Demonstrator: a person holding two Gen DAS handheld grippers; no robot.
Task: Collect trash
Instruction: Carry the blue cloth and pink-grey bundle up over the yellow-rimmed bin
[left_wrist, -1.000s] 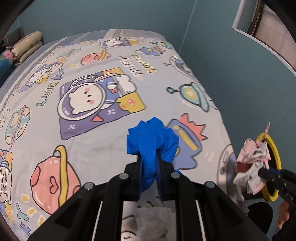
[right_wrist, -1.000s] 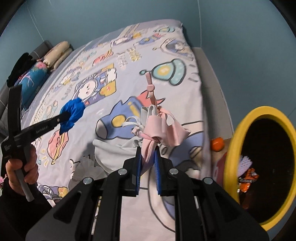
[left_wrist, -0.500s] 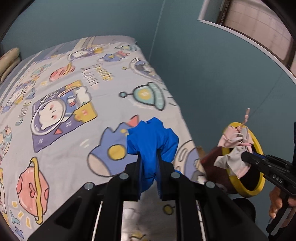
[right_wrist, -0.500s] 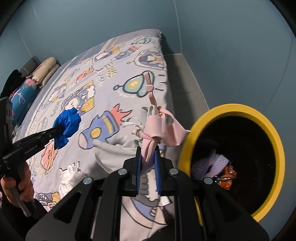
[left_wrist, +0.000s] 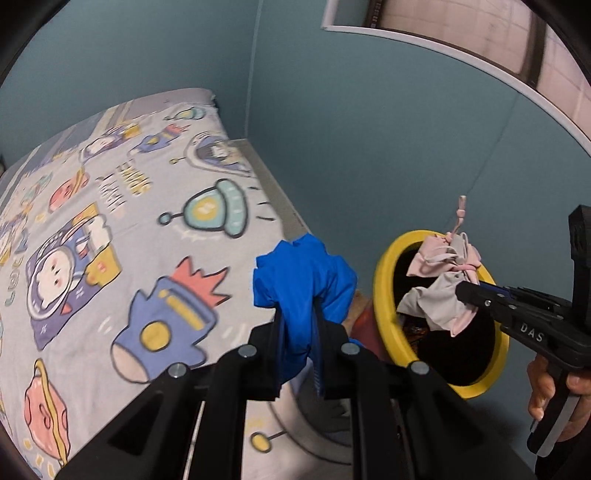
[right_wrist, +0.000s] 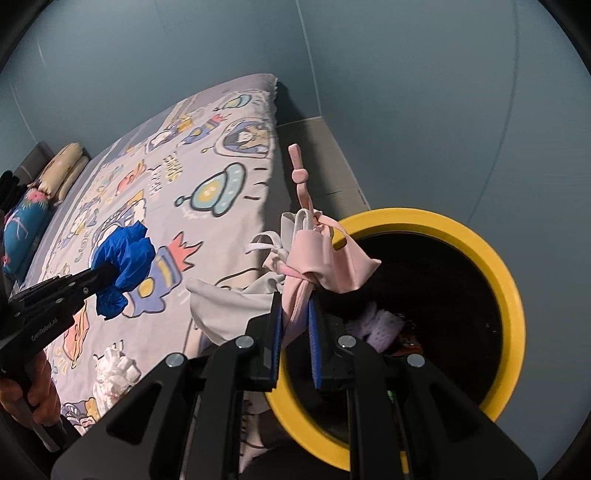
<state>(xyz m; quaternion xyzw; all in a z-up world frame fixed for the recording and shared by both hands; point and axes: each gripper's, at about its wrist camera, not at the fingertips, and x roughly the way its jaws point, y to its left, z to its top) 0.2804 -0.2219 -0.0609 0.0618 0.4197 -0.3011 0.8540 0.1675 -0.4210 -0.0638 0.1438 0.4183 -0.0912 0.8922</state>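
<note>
Both wrist cameras look forward along their fingers from above the bed's right edge, sharing the yellow-rimmed bin.

"DAS" is read in pale letters on the black body of the right gripper. Large printed lettering is seen on the bedsheet; blurred, not legible.

Left gripper: matte black frame, two angular arms, four round silver screw heads in a row; blue ribbed pads on inner finger faces. Right gripper: same build, same four screws, blue pads. In the left wrist view the right unit's side, at 4 o'clock, carries white lettering "DAS". Bare skin on right hand and left hand; dark sleeve at left wrist.
</note>
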